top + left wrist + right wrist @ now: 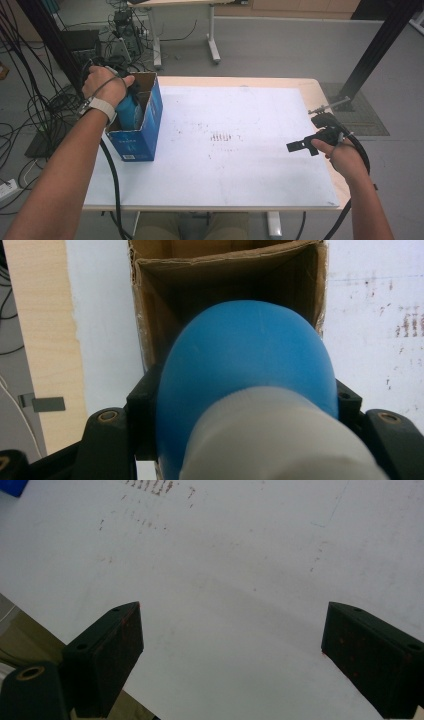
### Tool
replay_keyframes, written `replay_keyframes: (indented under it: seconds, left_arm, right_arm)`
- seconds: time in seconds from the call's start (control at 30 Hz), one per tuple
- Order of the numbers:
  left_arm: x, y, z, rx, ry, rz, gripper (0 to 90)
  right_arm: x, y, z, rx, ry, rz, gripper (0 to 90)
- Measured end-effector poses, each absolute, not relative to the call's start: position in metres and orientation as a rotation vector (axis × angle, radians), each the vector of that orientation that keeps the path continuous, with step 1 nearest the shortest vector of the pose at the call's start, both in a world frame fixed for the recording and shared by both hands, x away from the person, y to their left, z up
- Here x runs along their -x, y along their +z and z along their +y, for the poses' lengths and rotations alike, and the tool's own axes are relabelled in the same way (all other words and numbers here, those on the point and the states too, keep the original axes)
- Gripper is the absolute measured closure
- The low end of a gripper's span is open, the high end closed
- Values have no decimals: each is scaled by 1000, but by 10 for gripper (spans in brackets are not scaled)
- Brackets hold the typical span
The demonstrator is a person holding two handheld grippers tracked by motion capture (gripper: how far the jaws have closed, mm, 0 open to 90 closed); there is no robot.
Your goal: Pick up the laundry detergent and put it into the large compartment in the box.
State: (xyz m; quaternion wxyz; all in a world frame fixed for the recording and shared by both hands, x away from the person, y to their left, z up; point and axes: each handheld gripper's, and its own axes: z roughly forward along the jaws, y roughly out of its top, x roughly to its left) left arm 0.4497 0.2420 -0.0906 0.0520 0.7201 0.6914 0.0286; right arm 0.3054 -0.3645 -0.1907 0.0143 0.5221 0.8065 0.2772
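A cardboard box [150, 127] with blue outer walls stands open-topped at the table's left side. My left gripper [245, 405] is shut on a rounded blue object [245, 355] with a pale white end [275, 440] nearest the camera. The jaws press on both its sides, and it hangs in the box's open mouth [225, 280]. In the high view the blue object [127, 109] sits under the left hand, partly inside the box. My right gripper [300, 146] hovers low over the table's right side, jaws open [232, 650] with nothing between them.
A white mat [235, 150] with faint reddish marks [221, 136] covers the wooden table. Cables [112, 180] trail off the left and right edges. Black frame posts [380, 45] stand beyond the far corners, with another table behind.
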Motion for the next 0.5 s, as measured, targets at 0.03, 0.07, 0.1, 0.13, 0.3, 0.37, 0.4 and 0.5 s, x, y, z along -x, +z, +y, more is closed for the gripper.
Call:
replay_keyframes:
  seconds: [0.03, 0.07, 0.1, 0.13, 0.3, 0.37, 0.4, 0.5]
  left_arm:
    - [-449, -92, 243, -2185, 89, 2103, 375]
    - [-450, -94, 243, -2187, 85, 2103, 375]
    - [-451, -97, 243, -2186, 83, 2104, 375]
    - [-451, -97, 243, -2186, 83, 2104, 375]
    - [-453, -106, 241, -2206, 90, 2098, 375]
    - [-454, -108, 240, -2213, 84, 2097, 375]
    - [-454, -109, 240, -2209, 87, 2099, 375]
    - [-454, -113, 240, -2212, 86, 2096, 375]
  right_arm:
    - [-306, -191, -365, -1629, 864, 2510, 97]
    - [-306, -192, -365, -1628, 861, 2513, 97]
    - [-306, -192, -365, -1631, 861, 2512, 97]
    - [-306, -192, -365, -1631, 861, 2512, 97]
    - [-306, -194, -366, -1640, 856, 2510, 97]
    - [-307, -194, -365, -1640, 855, 2512, 97]
    - [-307, -194, -365, -1640, 853, 2511, 97]
    - [-308, -195, -365, -1638, 856, 2514, 97]
